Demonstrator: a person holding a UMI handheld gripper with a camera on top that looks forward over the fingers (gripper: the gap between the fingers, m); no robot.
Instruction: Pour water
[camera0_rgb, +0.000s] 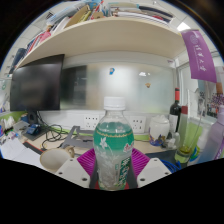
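Note:
A clear plastic water bottle (113, 142) with a green label and a white cap stands upright between my fingers, lifted above the desk. My gripper (112, 172) is shut on the bottle, its magenta pads (137, 160) pressing against both sides of the label. Beyond and to the left sits a white cup (52, 158) on the desk. The bottle's base is hidden below my fingers.
A dark monitor (36, 86) stands at the back left, a shelf (100, 30) with books overhead. A dark glass bottle (176, 110), a white mug (159, 127) and a green glass (186, 140) stand to the right. Cables and clutter lie on the left desk.

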